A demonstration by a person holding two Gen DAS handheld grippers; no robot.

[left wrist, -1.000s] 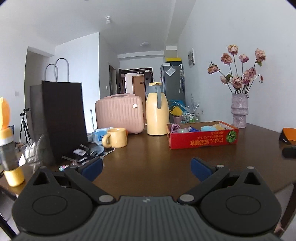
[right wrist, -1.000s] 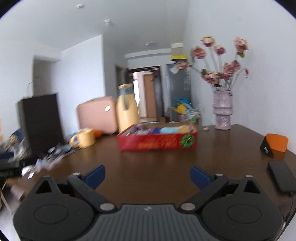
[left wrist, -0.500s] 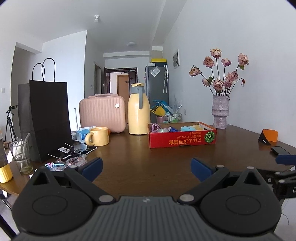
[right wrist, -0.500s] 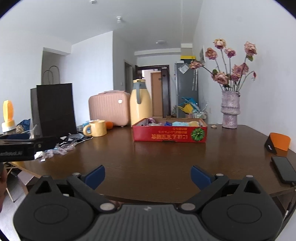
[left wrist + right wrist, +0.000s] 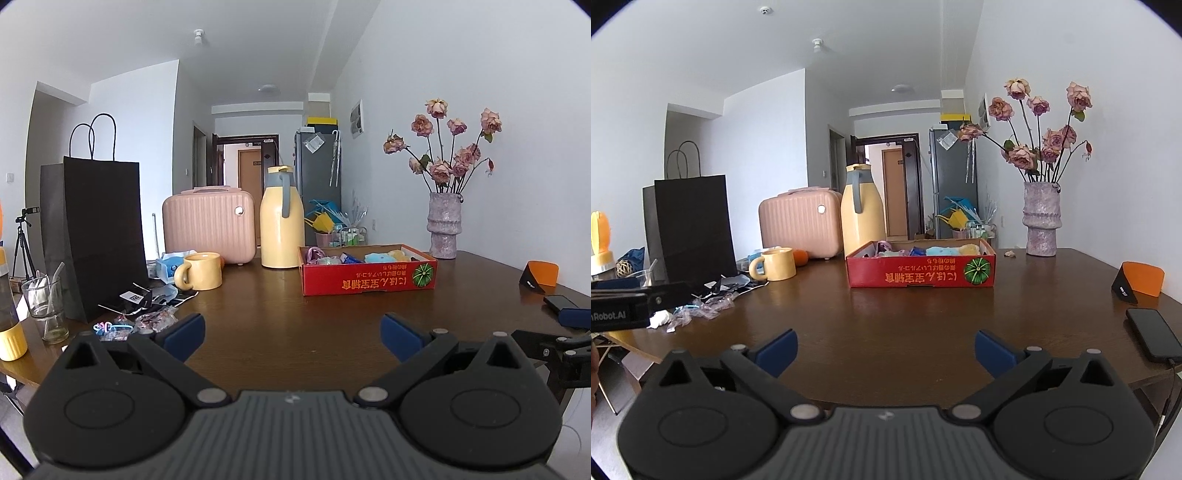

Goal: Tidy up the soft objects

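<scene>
A red cardboard box point(image 5: 369, 282) point(image 5: 919, 271) stands on the brown table, far from both grippers. Several small soft objects point(image 5: 376, 256) point(image 5: 940, 251) in pink, blue and yellow lie inside it. My left gripper point(image 5: 291, 332) is open and empty above the table's near edge. My right gripper point(image 5: 884, 349) is open and empty, also at the near edge. The right gripper shows at the right edge of the left wrist view point(image 5: 572, 317); the left gripper shows at the left edge of the right wrist view point(image 5: 624, 295).
Behind the box stand a yellow thermos point(image 5: 282, 225), a pink case point(image 5: 210, 221) and a vase of dried roses point(image 5: 445, 225). A yellow mug point(image 5: 201, 271), a black paper bag point(image 5: 99, 236), a glass point(image 5: 46, 306) and wrappers point(image 5: 147, 317) sit left. A phone point(image 5: 1152, 334) and orange stand point(image 5: 1143, 278) lie right.
Both grippers have drawn back from the table and steadied. The box looks farther away, and each gripper has come into the other's view.
</scene>
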